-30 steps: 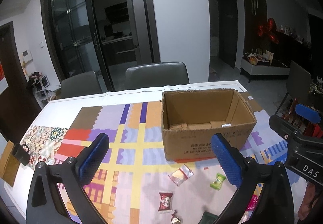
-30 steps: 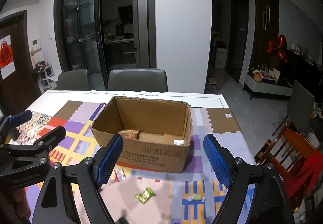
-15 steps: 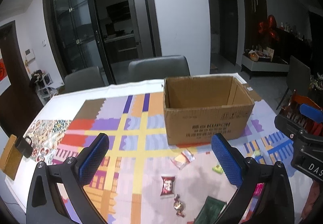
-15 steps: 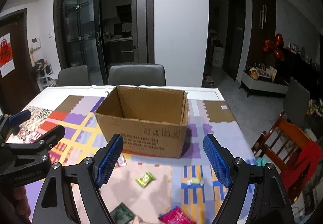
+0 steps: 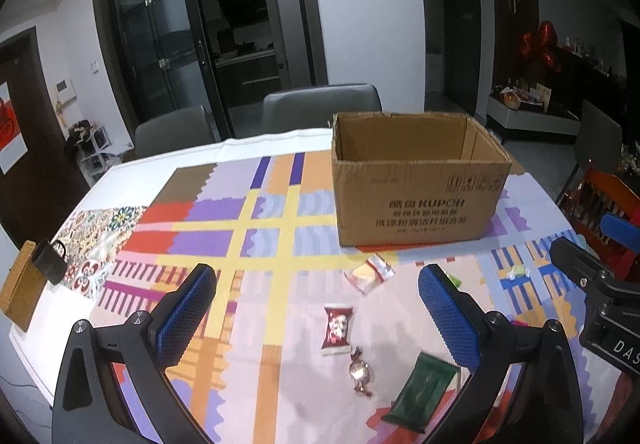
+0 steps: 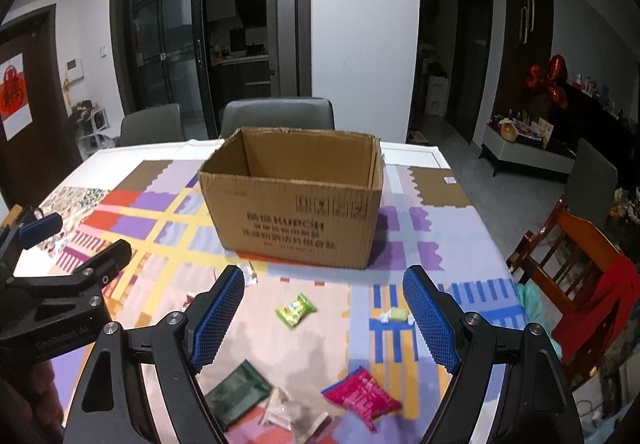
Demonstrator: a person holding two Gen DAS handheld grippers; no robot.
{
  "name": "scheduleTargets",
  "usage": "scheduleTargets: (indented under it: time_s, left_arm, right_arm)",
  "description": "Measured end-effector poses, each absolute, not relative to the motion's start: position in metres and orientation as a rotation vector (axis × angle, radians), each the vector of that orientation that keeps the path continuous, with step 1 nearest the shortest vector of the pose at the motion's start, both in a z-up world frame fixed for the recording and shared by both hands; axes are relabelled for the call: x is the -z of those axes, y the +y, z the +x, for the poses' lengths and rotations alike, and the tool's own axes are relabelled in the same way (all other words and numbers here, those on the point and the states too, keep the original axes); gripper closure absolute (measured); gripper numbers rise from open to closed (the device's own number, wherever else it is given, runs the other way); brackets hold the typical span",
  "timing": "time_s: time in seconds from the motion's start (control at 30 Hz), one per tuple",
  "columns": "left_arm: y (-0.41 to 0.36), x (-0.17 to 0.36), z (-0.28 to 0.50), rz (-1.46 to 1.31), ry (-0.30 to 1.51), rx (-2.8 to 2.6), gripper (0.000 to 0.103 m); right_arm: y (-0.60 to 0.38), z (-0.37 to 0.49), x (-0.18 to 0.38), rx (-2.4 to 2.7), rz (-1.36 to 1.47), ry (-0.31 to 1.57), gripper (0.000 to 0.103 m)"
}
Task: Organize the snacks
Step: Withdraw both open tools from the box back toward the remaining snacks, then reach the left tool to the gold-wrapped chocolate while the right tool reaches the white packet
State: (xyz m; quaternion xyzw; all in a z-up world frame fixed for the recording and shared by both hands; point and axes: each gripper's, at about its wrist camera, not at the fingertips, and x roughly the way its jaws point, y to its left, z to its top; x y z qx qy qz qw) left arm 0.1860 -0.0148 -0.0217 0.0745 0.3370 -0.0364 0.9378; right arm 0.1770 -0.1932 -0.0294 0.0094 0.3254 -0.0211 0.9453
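Cardboard box (image 6: 294, 204) behind scattered wrapped snacks on the patterned tablecloth (image 5: 260, 228).
Left gripper (image 5: 316, 308) and right gripper (image 6: 320, 308): both spread wide, empty, touching nothing.

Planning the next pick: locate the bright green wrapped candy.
Right wrist view: bright green wrapped candy lies on the patterned tablecloth, just before the cardboard box.

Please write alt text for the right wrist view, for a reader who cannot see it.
The open right gripper hovers empty above scattered snack packets: a green candy, a pink packet, a dark green packet. Behind them, an open cardboard box stands on a colourful tablecloth.
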Motion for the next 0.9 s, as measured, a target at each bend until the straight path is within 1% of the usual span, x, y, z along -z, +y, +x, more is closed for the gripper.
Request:
scheduleTargets:
  time_s: [0.9]
  left_arm:
    - [-0.006,0.107,0.158,0.162,0.776,0.098,0.000]
  right_arm:
    - [-0.176,0.139,0.103,0.066,0.000,0.747,0.021]
